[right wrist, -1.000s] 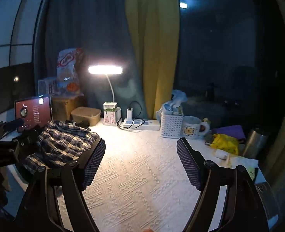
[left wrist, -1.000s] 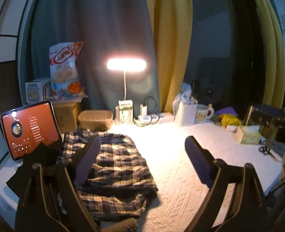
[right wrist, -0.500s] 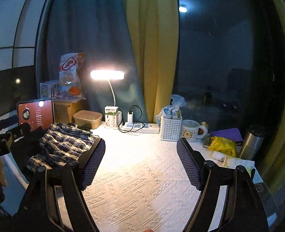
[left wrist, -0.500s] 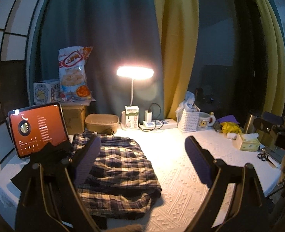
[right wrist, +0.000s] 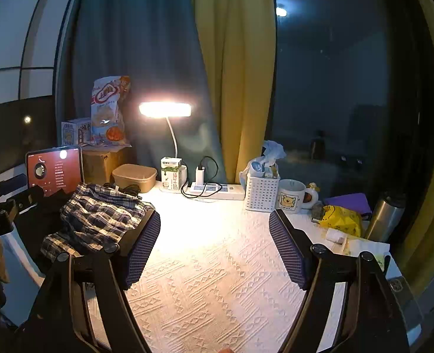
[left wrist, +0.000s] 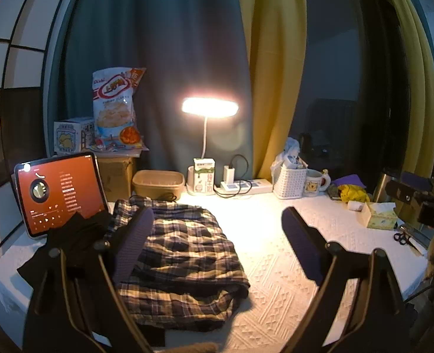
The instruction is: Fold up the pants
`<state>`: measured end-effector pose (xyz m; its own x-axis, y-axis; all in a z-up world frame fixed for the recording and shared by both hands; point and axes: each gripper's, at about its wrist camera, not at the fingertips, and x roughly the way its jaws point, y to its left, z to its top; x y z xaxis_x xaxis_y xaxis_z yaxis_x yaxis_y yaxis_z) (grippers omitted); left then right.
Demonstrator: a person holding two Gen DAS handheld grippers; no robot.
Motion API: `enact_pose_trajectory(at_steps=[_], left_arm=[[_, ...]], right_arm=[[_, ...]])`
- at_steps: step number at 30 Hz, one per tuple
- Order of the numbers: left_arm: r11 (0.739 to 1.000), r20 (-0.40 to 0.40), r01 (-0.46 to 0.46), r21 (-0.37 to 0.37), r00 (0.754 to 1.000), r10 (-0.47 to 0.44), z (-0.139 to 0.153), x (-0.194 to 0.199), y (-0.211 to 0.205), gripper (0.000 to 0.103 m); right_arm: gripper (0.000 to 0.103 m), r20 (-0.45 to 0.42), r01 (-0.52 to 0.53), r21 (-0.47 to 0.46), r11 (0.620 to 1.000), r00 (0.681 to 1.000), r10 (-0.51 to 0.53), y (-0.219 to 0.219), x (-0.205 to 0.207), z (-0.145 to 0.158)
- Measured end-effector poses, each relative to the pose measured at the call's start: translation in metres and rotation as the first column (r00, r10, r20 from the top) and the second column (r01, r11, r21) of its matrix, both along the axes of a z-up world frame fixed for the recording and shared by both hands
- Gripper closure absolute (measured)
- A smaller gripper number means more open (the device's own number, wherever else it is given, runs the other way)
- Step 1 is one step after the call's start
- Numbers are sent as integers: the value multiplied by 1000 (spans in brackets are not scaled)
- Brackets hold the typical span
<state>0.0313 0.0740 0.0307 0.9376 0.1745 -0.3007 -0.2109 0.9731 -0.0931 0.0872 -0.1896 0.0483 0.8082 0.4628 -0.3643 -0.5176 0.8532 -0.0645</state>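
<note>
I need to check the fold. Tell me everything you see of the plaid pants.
The plaid pants are soft dark-and-cream checked cloth, folded into a rumpled, layered bundle. They lie flat on the white textured table cover, on its left part, in front of the tablet and a brown container. Black cloth adjoins their left edge. Neither tool touches them.

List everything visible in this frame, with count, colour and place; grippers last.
plaid pants: 1, dark and cream check, bunched at table's left
black cloth: 1, black, left of pants
tablet: 1, red screen, far left
snack bag: 1, white and red, on cardboard box
desk lamp: 1, lit, back centre
milk carton: 1, white and green, by the lamp's base
power strip: 1, white, back
white basket: 1, back right
mug: 1, white, beside basket
tissue box: 1, right
left gripper: open, empty
right gripper: open, empty
</note>
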Motion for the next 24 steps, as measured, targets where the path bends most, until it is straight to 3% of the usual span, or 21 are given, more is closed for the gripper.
enact_pose_trajectory(at_steps=[24], left_arm=[[1000, 17, 17, 11, 1000, -17, 6, -4, 4, 13]], right_arm=[[24, 4, 0, 6, 1000, 1000, 0, 1, -4, -3]])
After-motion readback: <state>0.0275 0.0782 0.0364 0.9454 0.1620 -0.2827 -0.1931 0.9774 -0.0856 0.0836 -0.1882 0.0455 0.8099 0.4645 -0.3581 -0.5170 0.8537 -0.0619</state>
